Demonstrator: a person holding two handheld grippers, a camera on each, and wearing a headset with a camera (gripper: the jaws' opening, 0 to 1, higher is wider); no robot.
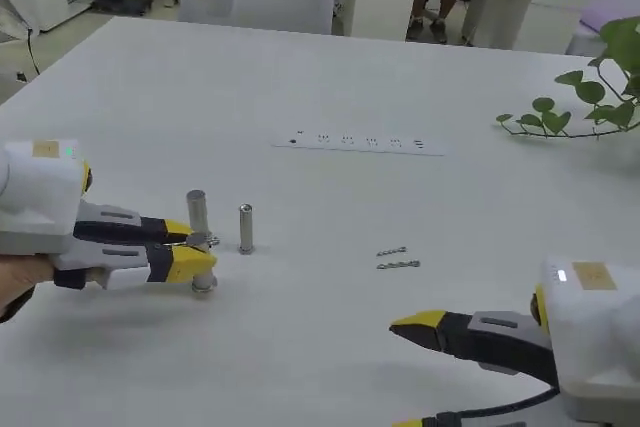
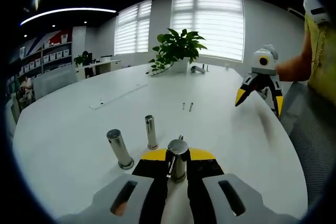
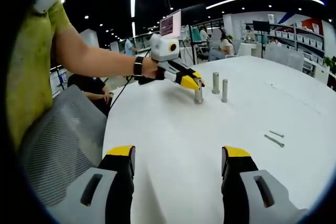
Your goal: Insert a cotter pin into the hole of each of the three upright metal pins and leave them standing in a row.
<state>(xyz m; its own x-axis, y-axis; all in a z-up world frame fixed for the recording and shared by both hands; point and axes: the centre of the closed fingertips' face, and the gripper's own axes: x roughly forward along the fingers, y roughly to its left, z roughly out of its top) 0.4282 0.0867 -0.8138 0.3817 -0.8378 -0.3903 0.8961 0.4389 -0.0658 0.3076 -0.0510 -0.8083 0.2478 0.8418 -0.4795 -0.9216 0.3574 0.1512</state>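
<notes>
While the left gripper [image 1: 198,247] is clamping the held metal pin [image 1: 203,283] at lower left of the head view, the main risk is tipping. Any twist or sideways pull on release is likely to drag that pin over, or knock it into the thick metal pin [image 1: 196,209] and the thin metal pin [image 1: 246,228] standing just behind it. A cotter pin [image 1: 207,241] appears to be sitting at the jaw tips; whether it is fully through the hole cannot be told. The right gripper [image 1: 405,375] is hanging at lower right, jaws spread wide and carrying nothing, near the loose cotter pins [image 1: 396,259] at centre right. These two are lying bare on the table [image 1: 330,57], not in any container, so a careless sweep could scatter them.

Left gripper view: the jaws are gripping narrow on the held metal pin [image 2: 177,153] at bottom centre, with a thin wire piece running alongside it. The thick metal pin [image 2: 119,148] and thin metal pin [image 2: 151,132] are standing upright to its left, apart from each other.

Right gripper view: the right gripper [image 3: 178,153] is holding its jaws wide at the bottom, well apart from everything. All three metal pins are standing at upper centre, not yet in a clean row by my judgement. The only holder in play is the pin's own hole.
</notes>
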